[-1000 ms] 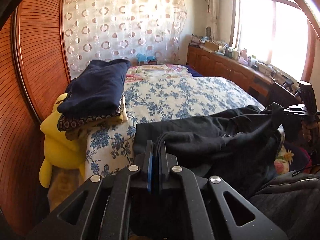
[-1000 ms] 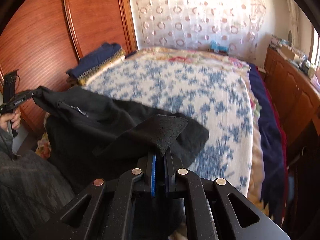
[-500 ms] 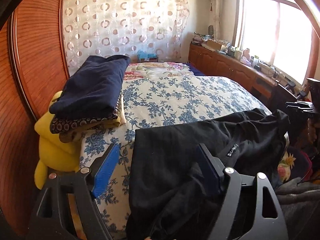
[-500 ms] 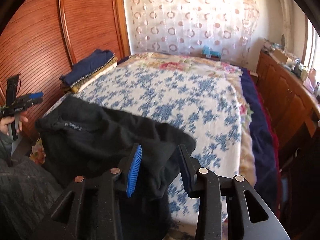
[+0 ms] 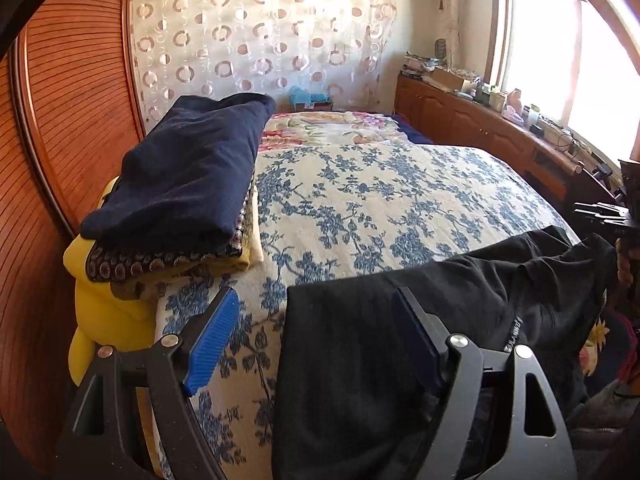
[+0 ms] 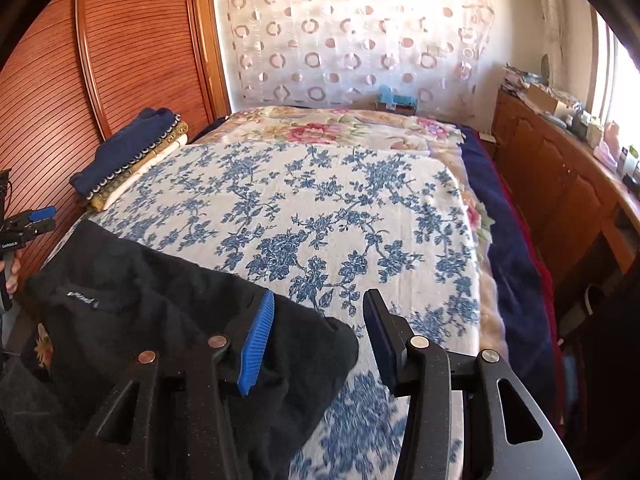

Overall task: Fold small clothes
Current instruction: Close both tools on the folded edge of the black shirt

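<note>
Black garment [image 5: 400,360] beneath open left claw [image 5: 320,340]

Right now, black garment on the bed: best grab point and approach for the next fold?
A judgement: take the black garment by its two far corners, one in each gripper, coming from the near edge of the bed. It lies flat with its near part hanging over that edge. The left gripper is open. The right gripper is opening, with nothing pressed between its pads.

Black garment [image 5: 400,320] on floral bedspread [image 5: 380,200], jaws wide
</note>
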Motion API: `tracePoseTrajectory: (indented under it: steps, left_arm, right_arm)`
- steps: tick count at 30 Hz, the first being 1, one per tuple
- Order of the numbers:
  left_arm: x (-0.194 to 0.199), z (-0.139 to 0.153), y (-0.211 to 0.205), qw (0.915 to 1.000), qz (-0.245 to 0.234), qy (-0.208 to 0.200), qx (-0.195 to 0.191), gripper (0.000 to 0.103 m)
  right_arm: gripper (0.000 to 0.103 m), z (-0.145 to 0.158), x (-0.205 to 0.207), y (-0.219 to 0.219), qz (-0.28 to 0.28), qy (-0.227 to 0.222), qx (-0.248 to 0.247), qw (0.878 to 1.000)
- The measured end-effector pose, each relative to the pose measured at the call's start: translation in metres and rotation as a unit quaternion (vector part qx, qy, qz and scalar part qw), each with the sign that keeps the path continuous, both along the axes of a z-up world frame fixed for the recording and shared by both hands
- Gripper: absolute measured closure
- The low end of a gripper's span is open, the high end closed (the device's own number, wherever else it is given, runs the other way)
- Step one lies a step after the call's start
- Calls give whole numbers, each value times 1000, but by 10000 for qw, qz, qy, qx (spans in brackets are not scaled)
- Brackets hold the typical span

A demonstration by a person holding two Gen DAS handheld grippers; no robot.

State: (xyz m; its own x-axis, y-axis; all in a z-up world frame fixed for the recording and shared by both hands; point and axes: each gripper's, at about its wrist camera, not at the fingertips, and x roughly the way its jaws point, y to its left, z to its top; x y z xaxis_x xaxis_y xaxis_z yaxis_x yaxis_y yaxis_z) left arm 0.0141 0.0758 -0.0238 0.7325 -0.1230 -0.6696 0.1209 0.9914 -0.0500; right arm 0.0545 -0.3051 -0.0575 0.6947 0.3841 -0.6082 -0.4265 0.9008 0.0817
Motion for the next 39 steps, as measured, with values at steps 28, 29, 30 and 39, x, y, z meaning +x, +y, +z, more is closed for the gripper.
tracePoseTrajectory:
  steps: [28, 29, 30, 39]
  left_arm:
    - [47, -56, 8, 9938, -123, 1073, -256, 48]
    - [45, -55, 8, 9940, -159, 1040, -289, 57]
    - [46, -55, 7, 9938, -219, 1035, -354, 63]
    - [11, -12, -6, 9958, -520, 350, -673, 95]
  right_arm:
    - [39, -45, 38, 21, 257, 574, -49, 9980]
    - [39, -45, 38, 22, 271, 572, -64, 9980]
    - [40, -46, 37, 23, 285, 575, -61, 9979]
    - [95, -22, 9, 22, 695, 291, 387, 9964]
